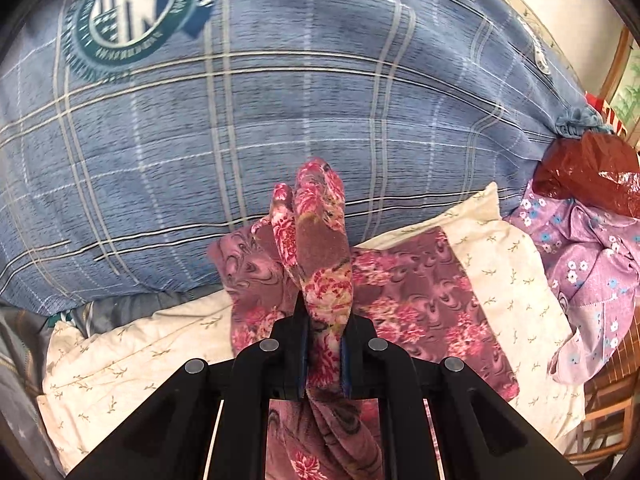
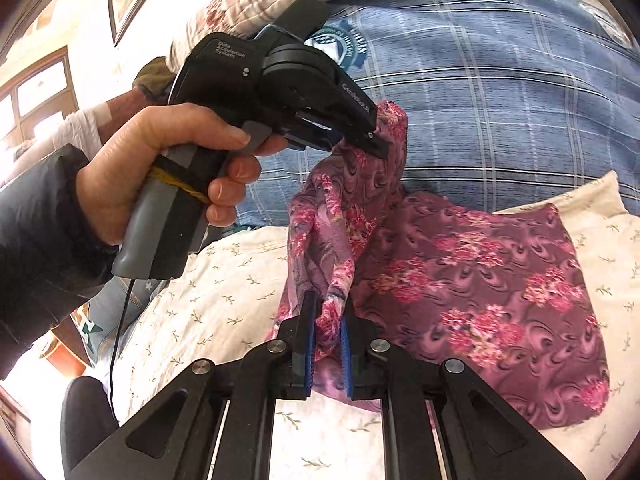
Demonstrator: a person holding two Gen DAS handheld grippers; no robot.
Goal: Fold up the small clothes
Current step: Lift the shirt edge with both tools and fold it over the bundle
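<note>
Your left gripper (image 1: 324,344) and right gripper (image 2: 329,344) each pinch a bunched edge of the soft pink flowery cloth (image 2: 480,280) between their jaws. The rest lies flat on the cream sheet (image 2: 224,296), below the blue checked blanket (image 1: 280,120).

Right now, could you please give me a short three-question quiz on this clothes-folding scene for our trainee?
1. True or false: both the left gripper and the right gripper are shut on the floral garment.
2. Multiple choice: the part of the garment that is not lifted lies on A) a bare wooden floor, B) a cream sheet with a small sprig print, C) a metal tray.
3. Fill in: behind the garment lies a blue ____ blanket with pale crossing lines.

Key: 1 true; 2 B; 3 checked.
</note>
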